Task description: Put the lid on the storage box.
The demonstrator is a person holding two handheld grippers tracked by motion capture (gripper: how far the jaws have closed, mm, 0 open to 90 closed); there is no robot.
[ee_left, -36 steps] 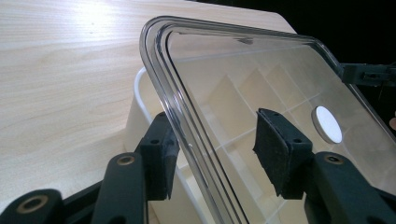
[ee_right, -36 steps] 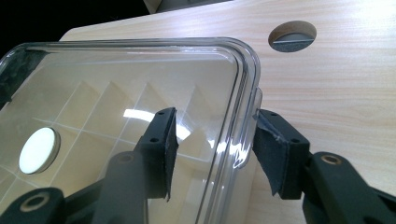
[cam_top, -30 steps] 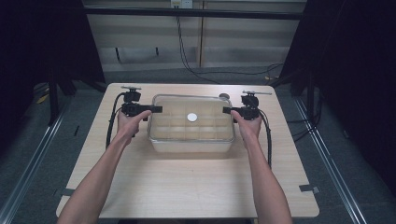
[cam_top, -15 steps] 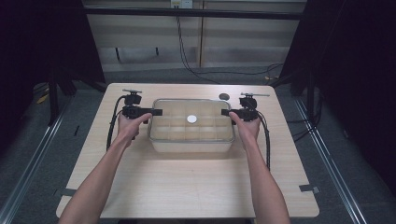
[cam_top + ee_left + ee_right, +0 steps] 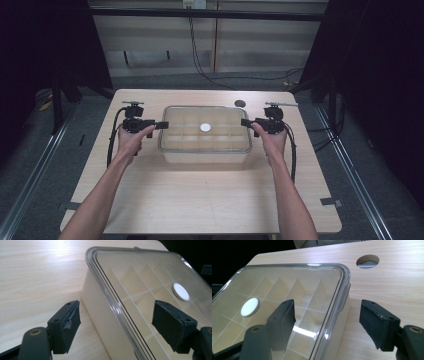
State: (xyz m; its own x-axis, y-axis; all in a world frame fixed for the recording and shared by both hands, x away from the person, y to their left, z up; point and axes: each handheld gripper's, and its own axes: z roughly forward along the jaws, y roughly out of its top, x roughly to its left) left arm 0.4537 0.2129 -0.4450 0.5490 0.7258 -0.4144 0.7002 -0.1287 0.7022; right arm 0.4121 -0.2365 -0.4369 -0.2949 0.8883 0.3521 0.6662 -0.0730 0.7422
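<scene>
A clear plastic compartment box (image 5: 205, 142) with a transparent lid sits on the wooden table (image 5: 200, 200). A white round disc (image 5: 205, 128) marks the lid's middle. My left gripper (image 5: 162, 125) is at the box's left end and my right gripper (image 5: 245, 122) at its right end. Both have just been opening. In the left gripper view the left gripper (image 5: 117, 312) stands open, its jaws straddling the box (image 5: 150, 277) rim without touching it. In the right gripper view the right gripper (image 5: 329, 311) is likewise open astride the box (image 5: 287, 282) corner.
A round hole (image 5: 240, 104) in the tabletop lies behind the box's right end, also seen as a hole (image 5: 367, 260) past the right jaws. Bare wood stretches in front of the box. Cables trail from both grippers along the forearms.
Both grippers have opened and released the box's ends, and the hands have drawn slightly outward. The box now rests on the table at about the same spot.
</scene>
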